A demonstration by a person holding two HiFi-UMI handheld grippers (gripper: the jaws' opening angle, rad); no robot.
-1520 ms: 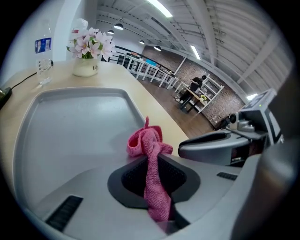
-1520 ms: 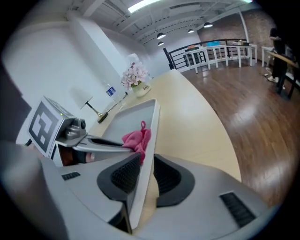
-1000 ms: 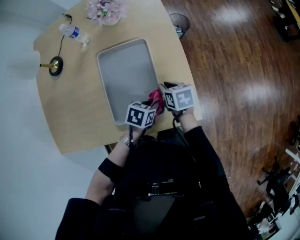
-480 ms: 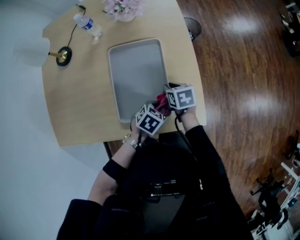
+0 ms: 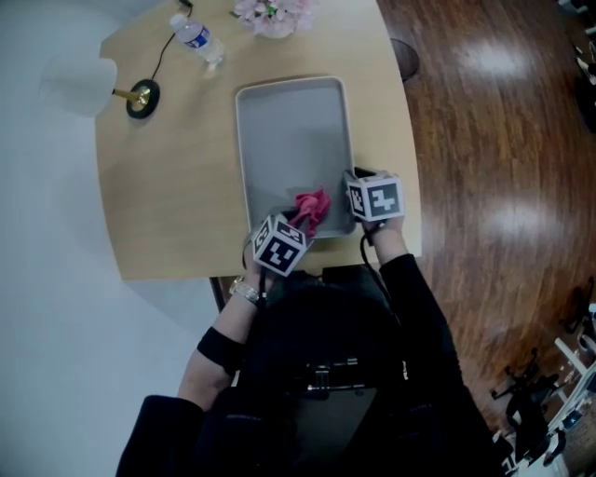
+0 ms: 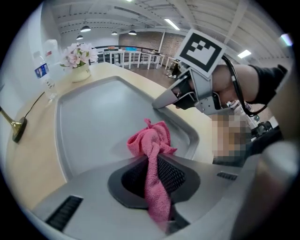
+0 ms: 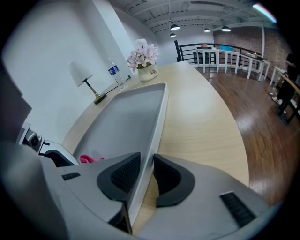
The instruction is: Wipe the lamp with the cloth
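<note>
A pink cloth [image 5: 312,209] hangs bunched over the near end of the grey tray [image 5: 289,121]. My left gripper [image 5: 296,225] is shut on it, and a strip of the cloth [image 6: 152,145] runs down between the pads of the left gripper [image 6: 152,161]. My right gripper [image 5: 354,188] sits at the tray's near right rim. In the right gripper view the tray rim [image 7: 157,122] passes between the pads of the right gripper [image 7: 146,176], which clamp it. The white-shaded lamp [image 5: 76,86] with a brass base stands at the table's far left corner, well away from both grippers.
A water bottle [image 5: 197,39] and a vase of pink flowers [image 5: 273,14] stand at the table's far edge. The lamp's black cord [image 5: 168,51] runs past the bottle. A waste bin [image 5: 407,58] stands on the wood floor to the right. The table's near edge lies just below the grippers.
My left gripper has shifted left and toward me with the cloth, so the cloth now shows between the two grippers. The right gripper has stayed at the tray's rim.
</note>
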